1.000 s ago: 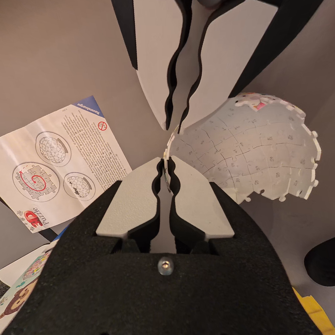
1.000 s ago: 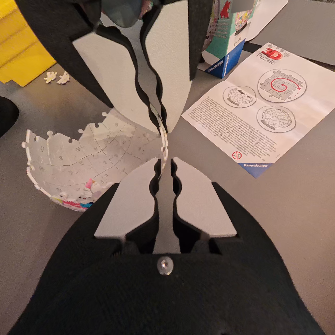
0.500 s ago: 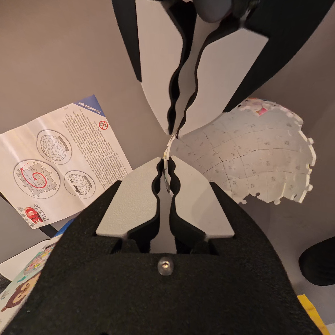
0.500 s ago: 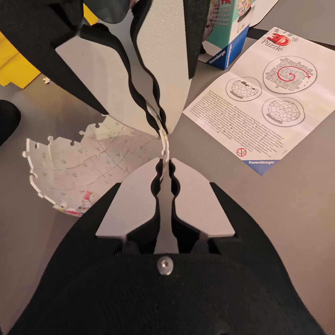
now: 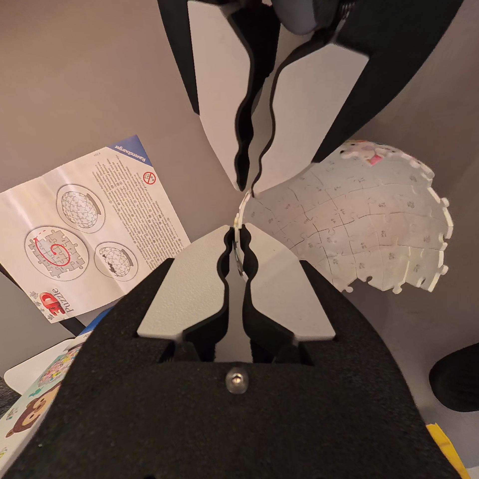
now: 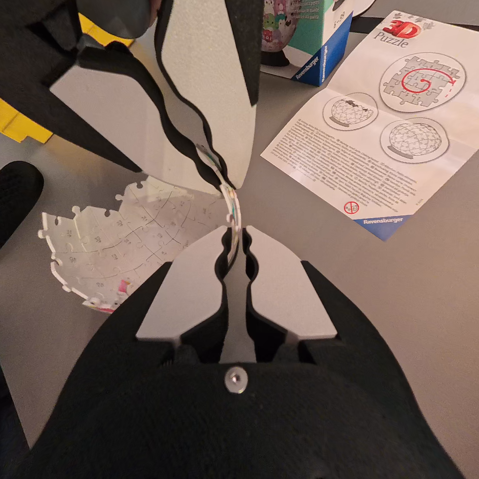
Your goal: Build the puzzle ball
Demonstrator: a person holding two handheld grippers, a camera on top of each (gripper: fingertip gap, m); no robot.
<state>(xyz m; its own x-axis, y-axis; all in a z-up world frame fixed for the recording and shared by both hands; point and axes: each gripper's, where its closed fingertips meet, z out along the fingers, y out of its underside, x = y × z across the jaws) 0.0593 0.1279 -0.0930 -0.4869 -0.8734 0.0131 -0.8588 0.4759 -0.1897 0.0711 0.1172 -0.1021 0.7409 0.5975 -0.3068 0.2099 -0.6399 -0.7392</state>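
My left gripper (image 5: pixel 236 230) is clamped on the rim of the half-built puzzle ball (image 5: pixel 363 228), the curved edge pinched between its wavy black pads. My right gripper (image 6: pixel 236 230) meets it head-on from the opposite side, its jaws nearly together around the same rim, though from its own camera the edge lies against one pad only and I cannot tell whether the other pad touches. Seen from my left wrist, the right gripper's tips (image 5: pixel 247 185) sit right at the top of that rim; seen from my right wrist, the left gripper (image 6: pixel 228 184) has a coloured sliver of shell caught between its pads. The ball is an open bowl of interlocked white pieces with small marks on their inner faces, a ragged knobbed edge, and pink print showing on its outer skin; it is held off the grey table (image 6: pixel 337 259). Beyond it, an unfolded instruction leaflet (image 6: pixel 375 134) lies flat, the puzzle box (image 6: pixel 305 39) behind it. A yellow object (image 6: pixel 18 121) and a dark rounded shape (image 6: pixel 15 197) sit off to the side.
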